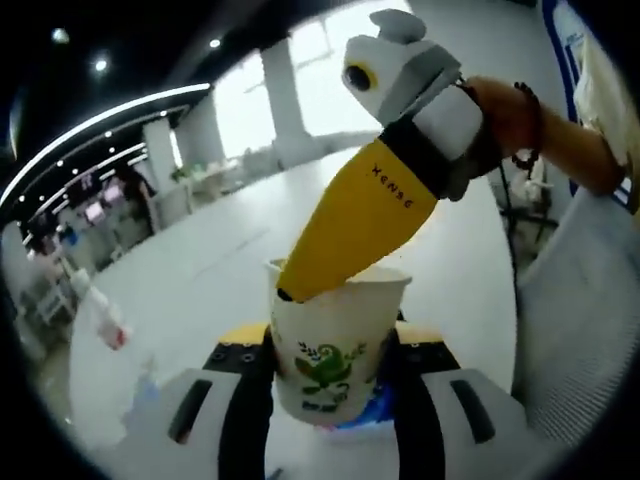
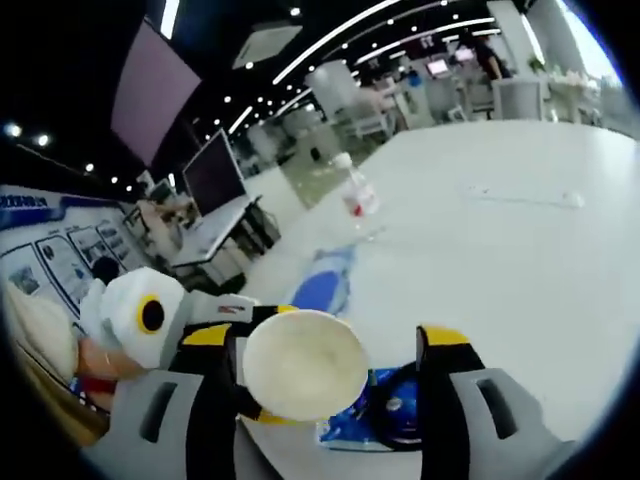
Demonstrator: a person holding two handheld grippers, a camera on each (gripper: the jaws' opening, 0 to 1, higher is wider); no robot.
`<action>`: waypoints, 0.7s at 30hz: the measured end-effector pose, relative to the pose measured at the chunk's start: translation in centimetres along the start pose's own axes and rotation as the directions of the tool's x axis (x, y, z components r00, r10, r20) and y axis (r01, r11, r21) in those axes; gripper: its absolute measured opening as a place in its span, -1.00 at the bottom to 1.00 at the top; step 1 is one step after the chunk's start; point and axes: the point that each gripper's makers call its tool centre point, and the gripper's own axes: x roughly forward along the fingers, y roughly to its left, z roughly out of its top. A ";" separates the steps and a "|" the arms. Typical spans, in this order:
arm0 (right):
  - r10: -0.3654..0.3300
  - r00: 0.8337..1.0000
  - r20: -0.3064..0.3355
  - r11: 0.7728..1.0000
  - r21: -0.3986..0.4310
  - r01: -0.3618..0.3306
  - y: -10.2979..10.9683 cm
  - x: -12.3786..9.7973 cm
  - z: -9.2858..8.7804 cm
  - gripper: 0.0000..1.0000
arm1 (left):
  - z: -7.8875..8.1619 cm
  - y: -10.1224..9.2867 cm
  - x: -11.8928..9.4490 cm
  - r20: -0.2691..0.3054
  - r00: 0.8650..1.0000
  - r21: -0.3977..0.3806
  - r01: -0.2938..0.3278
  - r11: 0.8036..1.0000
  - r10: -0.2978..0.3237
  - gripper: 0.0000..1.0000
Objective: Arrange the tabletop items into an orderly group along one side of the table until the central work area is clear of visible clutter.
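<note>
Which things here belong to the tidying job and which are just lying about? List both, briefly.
Job:
paper cup, held in the left claw
blue packet under it
water bottle
flat blue item, too blurred to name

Lying about:
monitor
chairs
wall posters

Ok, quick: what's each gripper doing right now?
Left gripper: shut on the paper cup.
Right gripper: tip at the cup's rim; open or shut cannot be told.
</note>
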 end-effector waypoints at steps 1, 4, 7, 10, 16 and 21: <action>-0.007 1.000 0.010 1.000 -0.004 0.007 -0.2 -0.2 0.2 0.54 | 0.0 0.1 -0.1 0.003 1.000 -0.008 -0.003 1.000 0.003 -0.16; -0.045 0.998 0.049 0.998 -0.043 0.048 -1.1 -1.1 0.9 0.65 | 0.3 1.1 -0.4 0.019 0.999 -0.030 -0.034 0.999 0.034 -0.17; -0.088 0.993 0.078 0.992 -0.083 0.094 -2.1 -2.0 1.2 0.80 | 0.8 2.2 -0.7 0.046 0.997 -0.055 -0.065 0.996 0.068 -0.17; -0.121 0.987 0.102 0.985 -0.111 0.132 -3.2 -2.8 1.3 0.97 | 1.0 3.4 -1.0 0.053 0.993 -0.070 -0.097 0.993 0.101 -0.17; -0.164 0.981 0.106 0.977 -0.123 0.177 -4.9 -4.1 1.0 0.99 | 1.5 6.1 -1.5 0.078 0.984 -0.126 -0.152 0.980 0.163 -0.17; -0.196 0.976 0.090 0.968 -0.144 0.208 -6.0 -4.7 0.6 0.99 | 2.3 8.2 -1.6 0.104 0.974 -0.168 -0.184 0.968 0.203 -0.18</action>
